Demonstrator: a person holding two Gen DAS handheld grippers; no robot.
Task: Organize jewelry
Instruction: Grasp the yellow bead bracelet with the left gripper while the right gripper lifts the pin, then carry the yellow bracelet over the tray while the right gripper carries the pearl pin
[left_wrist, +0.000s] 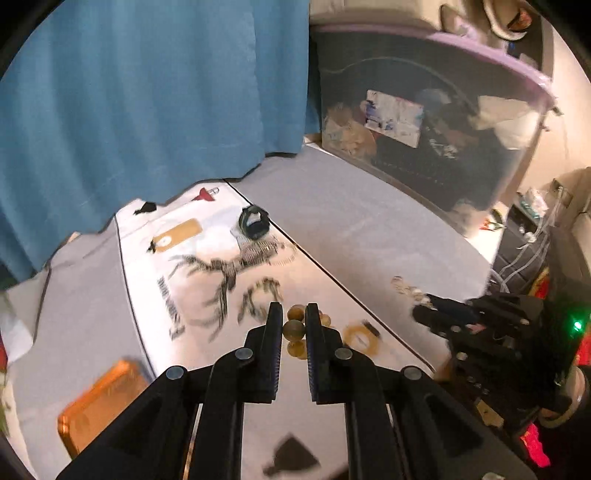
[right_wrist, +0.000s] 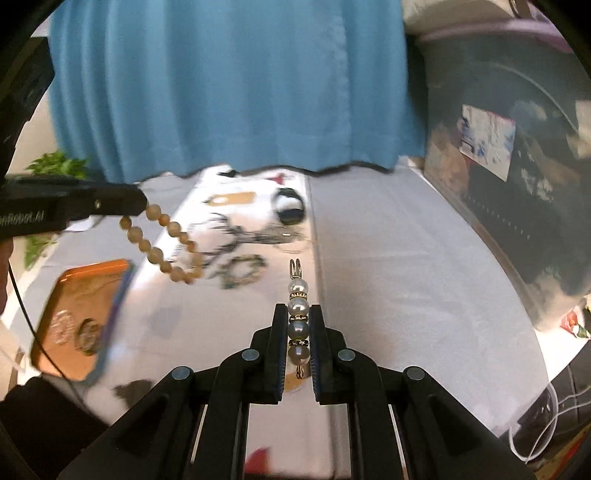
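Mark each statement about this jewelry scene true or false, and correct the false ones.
1. The left gripper holds a bracelet of tan beads. True.
2. The right gripper is open and holds nothing. False: it is shut on a pearl piece.
3. The orange tray lies on the left of the table. True.
4. The curtain behind the table is red. False: it is blue.
5. The bead bracelet lies flat on the table. False: it hangs from the left gripper.

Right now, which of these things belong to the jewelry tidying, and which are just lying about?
Part of the job: tan bead bracelet in left tongs; pearl piece in right tongs; orange tray.

Lying about: blue curtain; storage bin; plant.
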